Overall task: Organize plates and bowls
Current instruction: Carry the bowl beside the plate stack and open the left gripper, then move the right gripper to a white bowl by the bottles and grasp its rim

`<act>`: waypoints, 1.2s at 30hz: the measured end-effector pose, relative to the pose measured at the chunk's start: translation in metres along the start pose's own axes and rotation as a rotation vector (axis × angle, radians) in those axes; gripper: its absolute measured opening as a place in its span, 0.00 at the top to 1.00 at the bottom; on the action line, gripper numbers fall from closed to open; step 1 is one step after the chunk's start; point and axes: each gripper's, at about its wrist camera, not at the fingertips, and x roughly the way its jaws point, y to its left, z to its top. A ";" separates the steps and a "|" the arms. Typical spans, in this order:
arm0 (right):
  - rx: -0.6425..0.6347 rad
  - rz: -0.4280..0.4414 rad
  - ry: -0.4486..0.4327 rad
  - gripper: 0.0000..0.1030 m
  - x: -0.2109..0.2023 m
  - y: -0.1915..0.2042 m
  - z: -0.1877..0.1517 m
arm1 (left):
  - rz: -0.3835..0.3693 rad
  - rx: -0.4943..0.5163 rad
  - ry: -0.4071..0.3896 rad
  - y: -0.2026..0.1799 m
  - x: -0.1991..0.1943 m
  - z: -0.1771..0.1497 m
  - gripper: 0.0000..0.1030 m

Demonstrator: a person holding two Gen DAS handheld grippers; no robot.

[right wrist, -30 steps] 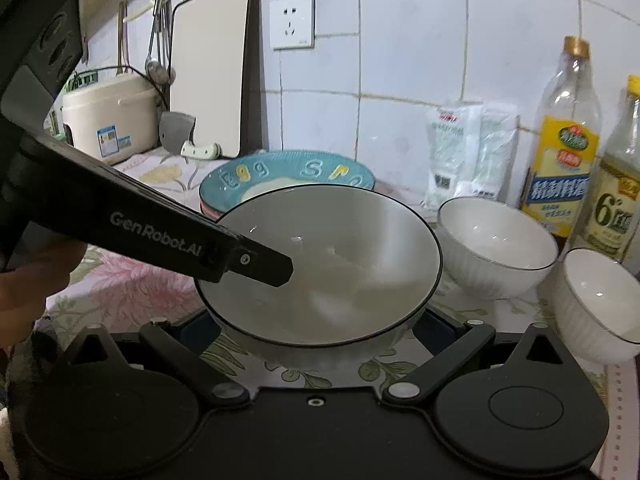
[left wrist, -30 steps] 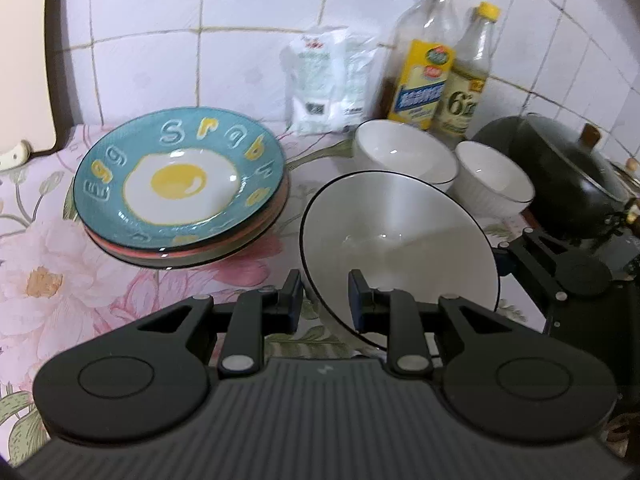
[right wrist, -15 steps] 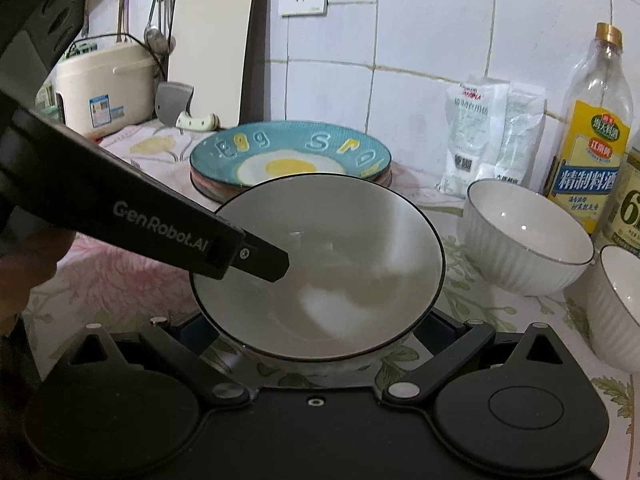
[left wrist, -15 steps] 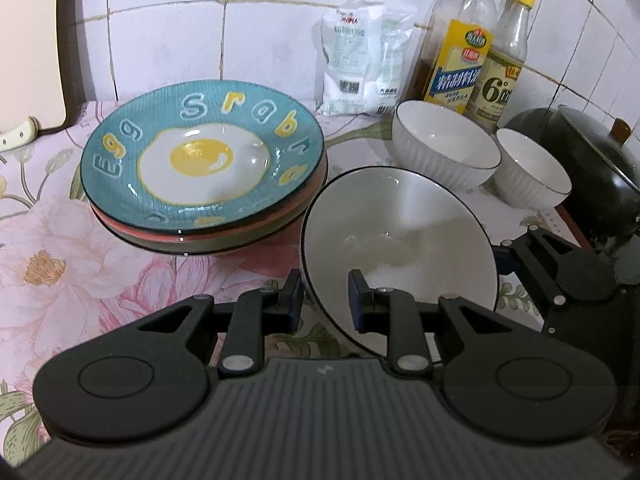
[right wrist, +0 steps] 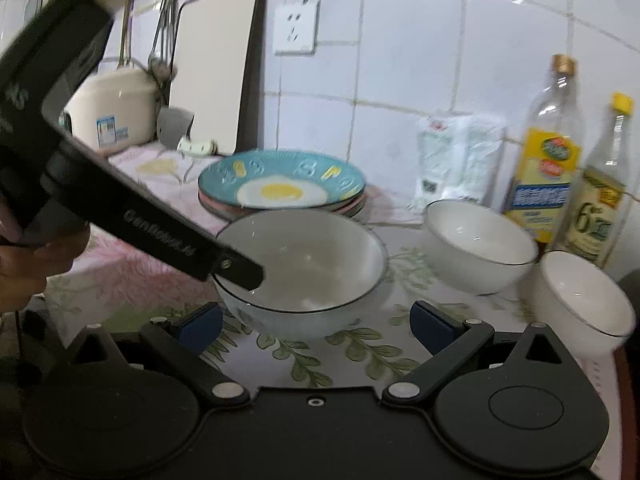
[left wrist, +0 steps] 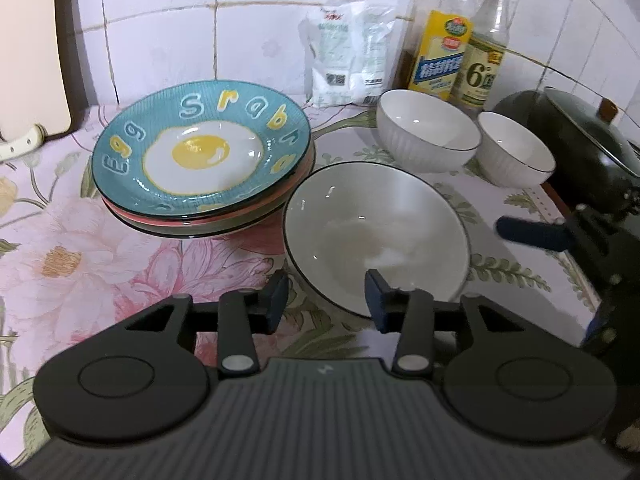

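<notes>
A large white bowl with a dark rim stands on the flowered counter, beside a stack of plates topped by a blue fried-egg plate. Two smaller white bowls stand behind it to the right. My left gripper is open at the large bowl's near rim, one finger over the inside, holding nothing. My right gripper is open, just in front of the large bowl and apart from it.
Two oil bottles and a white packet stand against the tiled wall. A dark lidded wok is at the right. A cutting board, a rice cooker and hanging utensils are at the far left.
My left gripper has opened and let go of the large bowl's rim. The bowl now rests level on the counter. My right gripper has drawn back from around the bowl.
</notes>
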 end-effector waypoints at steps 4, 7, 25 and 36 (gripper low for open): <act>0.032 -0.024 -0.021 0.02 -0.027 -0.010 0.002 | 0.008 0.026 -0.012 -0.008 -0.020 -0.002 0.52; 0.055 -0.032 -0.016 0.02 -0.044 -0.017 0.004 | -0.003 0.049 -0.014 -0.015 -0.035 -0.004 0.49; -0.032 -0.171 -0.052 0.02 -0.133 -0.037 0.017 | -0.140 0.150 0.027 -0.079 -0.085 0.003 0.37; 0.077 -0.216 -0.059 0.02 -0.149 -0.082 0.032 | -0.210 0.134 0.044 -0.128 -0.085 0.048 0.30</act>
